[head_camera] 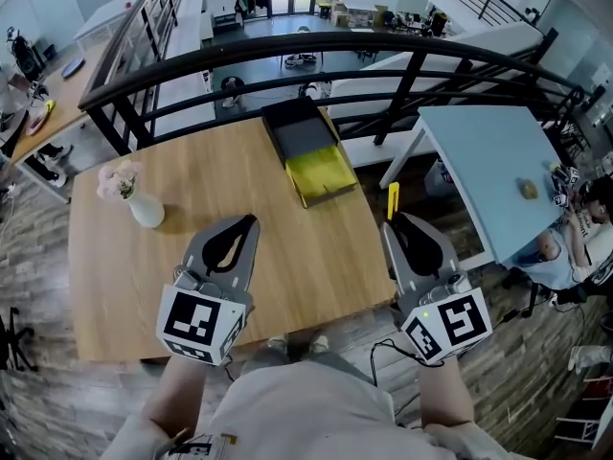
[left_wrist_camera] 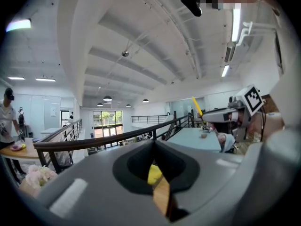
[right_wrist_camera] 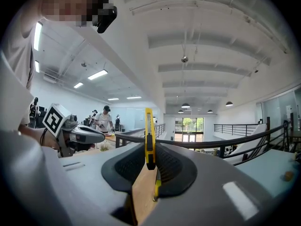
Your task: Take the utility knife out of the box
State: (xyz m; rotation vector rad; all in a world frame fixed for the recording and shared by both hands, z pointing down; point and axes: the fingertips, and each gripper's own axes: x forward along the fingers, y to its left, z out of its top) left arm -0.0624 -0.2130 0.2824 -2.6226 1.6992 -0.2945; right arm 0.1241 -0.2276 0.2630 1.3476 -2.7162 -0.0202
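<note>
A black box point(head_camera: 301, 129) with a yellow tray point(head_camera: 323, 174) slid out of it lies at the far side of the wooden table point(head_camera: 144, 276). My right gripper point(head_camera: 395, 220) hovers at the table's right edge, shut on a slim yellow utility knife point(head_camera: 393, 199). In the right gripper view the knife point(right_wrist_camera: 149, 131) stands upright between the jaws of the right gripper point(right_wrist_camera: 150, 147). The left gripper point(head_camera: 251, 220) hangs over the table's near middle. Its tips meet with nothing between them; through the left gripper point(left_wrist_camera: 154, 142) a bit of the yellow tray point(left_wrist_camera: 154, 174) shows.
A white vase with pink flowers point(head_camera: 134, 197) stands on the table's left side. A black railing point(head_camera: 316, 51) runs behind the table. A light blue table point(head_camera: 488, 171) stands to the right, with a person point(head_camera: 575, 228) seated beyond it.
</note>
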